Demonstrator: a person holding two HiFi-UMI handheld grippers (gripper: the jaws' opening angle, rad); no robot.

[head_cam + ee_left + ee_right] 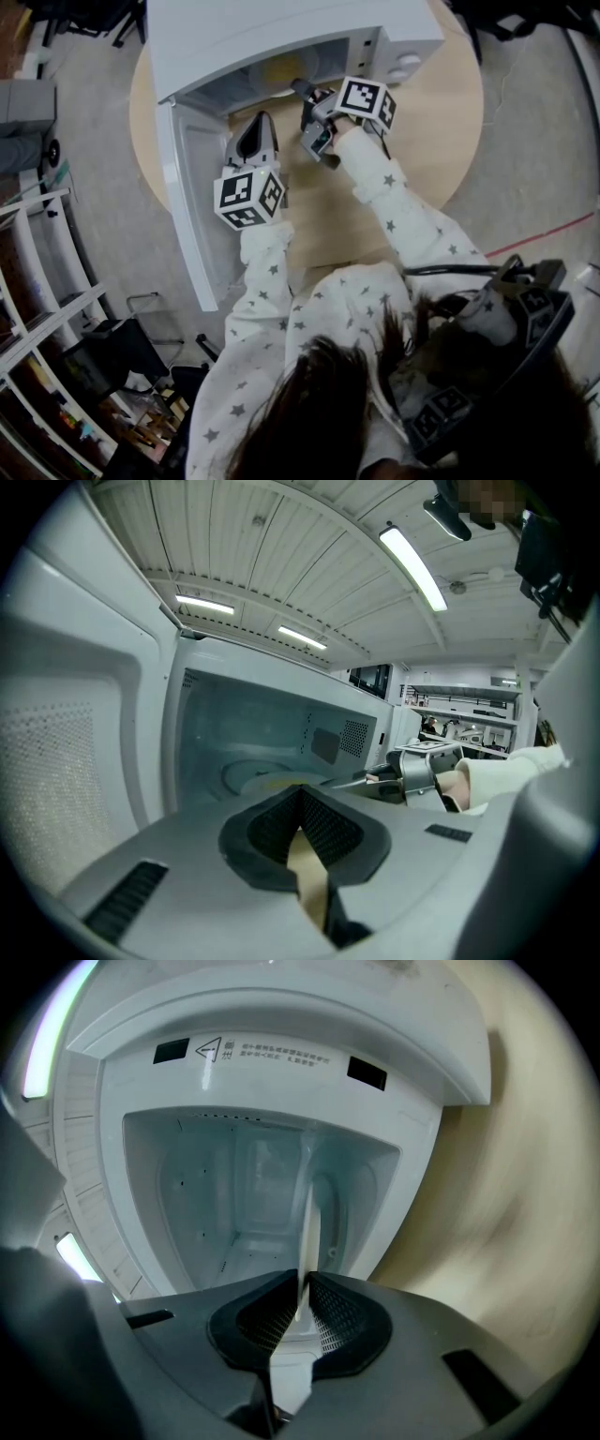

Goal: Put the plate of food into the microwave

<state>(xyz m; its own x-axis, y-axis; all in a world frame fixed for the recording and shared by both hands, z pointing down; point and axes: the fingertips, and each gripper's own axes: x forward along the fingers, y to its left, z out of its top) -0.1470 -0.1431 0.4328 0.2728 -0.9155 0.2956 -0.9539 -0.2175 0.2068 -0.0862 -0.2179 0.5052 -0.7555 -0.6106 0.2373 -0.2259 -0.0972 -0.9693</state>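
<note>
Nearest the person, over the round wooden table [441, 141], the left gripper [257, 127] sat just in front of the open microwave [281, 33], beside the door [187, 225] that stood swung out to the left; its own view showed the jaws brought together on nothing, with only a sliver of table top below them; a little farther and to the right, the right gripper [302, 91] reached across the sill into the cavity, its jaws clamped on the thin near rim of the white plate [307, 1227], which its view showed edge-on between the pads; beyond that grip the plate lay inside the cavity, low over the turntable [239, 772], with the yellow food [279, 71] toward the far side; whether the plate was already resting on the turntable or hanging just above it could not be told; the chief risk seemed to lie in that single narrow pinch, since the weight sat well away from the jaws and the far edge might sag, letting the food slide; letting go before the plate was down could have dropped it with a knock on the glass; pulling back before the jaws had parted fully might have dragged the plate out toward the sill; the left gripper, so near the door, might also have nudged it
</note>
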